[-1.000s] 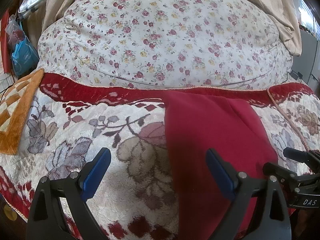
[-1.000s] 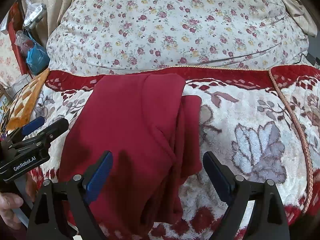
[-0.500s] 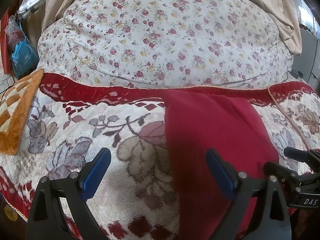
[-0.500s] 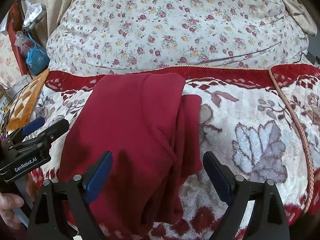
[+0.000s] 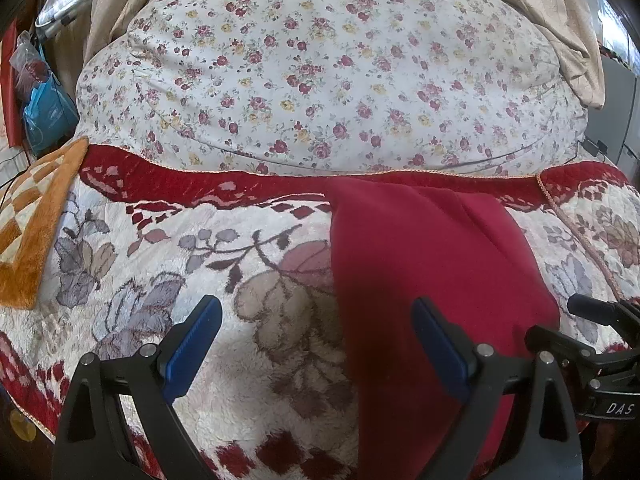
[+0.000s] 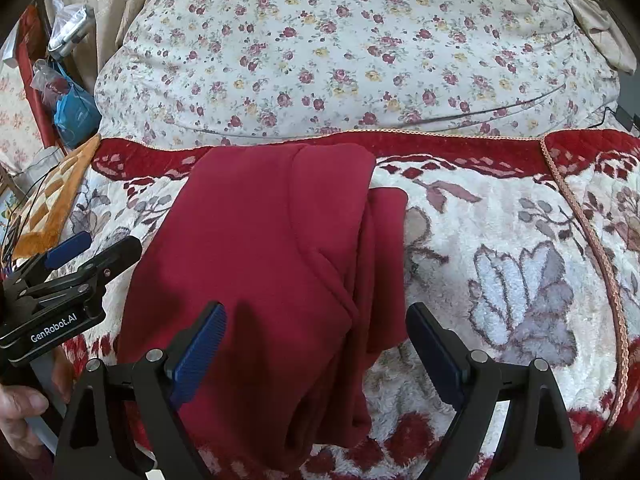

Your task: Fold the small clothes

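A dark red garment [image 5: 424, 280] [image 6: 264, 264] lies folded lengthwise on a plush floral blanket [image 5: 160, 264] [image 6: 500, 248], with a narrower layer showing along its right edge. My left gripper [image 5: 316, 340] hovers open over the garment's left edge, nothing between its blue pads. My right gripper [image 6: 316, 344] hovers open above the garment's near right part, also holding nothing. Each gripper shows in the other's view: the right one [image 5: 592, 344] at the far right, the left one [image 6: 76, 264] at the far left, held by a hand [image 6: 20, 412].
A large flower-print cushion or duvet [image 5: 320, 68] [image 6: 352, 48] rises behind the blanket. An orange checked mat [image 5: 32, 232] lies at the left, with bags [image 5: 40, 96] and clutter beyond it. Beige curtains [image 5: 560, 20] hang at the back.
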`<control>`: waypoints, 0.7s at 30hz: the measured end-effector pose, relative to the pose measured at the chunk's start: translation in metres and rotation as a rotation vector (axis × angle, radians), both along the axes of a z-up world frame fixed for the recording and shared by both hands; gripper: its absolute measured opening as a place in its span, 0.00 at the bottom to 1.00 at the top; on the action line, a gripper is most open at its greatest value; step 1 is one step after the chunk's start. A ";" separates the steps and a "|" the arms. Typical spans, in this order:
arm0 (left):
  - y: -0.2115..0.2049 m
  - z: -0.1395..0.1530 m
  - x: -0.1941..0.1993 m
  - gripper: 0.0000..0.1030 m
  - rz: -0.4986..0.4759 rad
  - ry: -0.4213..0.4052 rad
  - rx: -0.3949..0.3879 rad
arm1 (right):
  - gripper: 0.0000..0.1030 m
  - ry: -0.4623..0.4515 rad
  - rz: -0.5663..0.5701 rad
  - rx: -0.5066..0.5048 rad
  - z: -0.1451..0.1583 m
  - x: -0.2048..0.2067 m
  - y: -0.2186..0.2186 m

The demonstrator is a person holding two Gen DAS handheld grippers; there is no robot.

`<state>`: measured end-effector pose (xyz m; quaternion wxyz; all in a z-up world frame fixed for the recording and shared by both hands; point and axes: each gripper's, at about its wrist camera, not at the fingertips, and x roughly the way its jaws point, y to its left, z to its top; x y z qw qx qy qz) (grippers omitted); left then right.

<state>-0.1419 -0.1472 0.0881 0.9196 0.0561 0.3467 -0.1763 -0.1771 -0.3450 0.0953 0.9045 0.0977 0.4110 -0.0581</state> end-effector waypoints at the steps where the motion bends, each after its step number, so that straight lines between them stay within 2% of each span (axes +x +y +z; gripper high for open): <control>1: 0.000 0.000 0.000 0.92 0.000 0.000 0.000 | 0.91 0.000 0.000 0.000 0.000 0.000 0.000; 21: -0.001 0.000 0.000 0.92 -0.002 0.003 0.003 | 0.91 0.006 0.011 -0.005 -0.001 0.002 0.004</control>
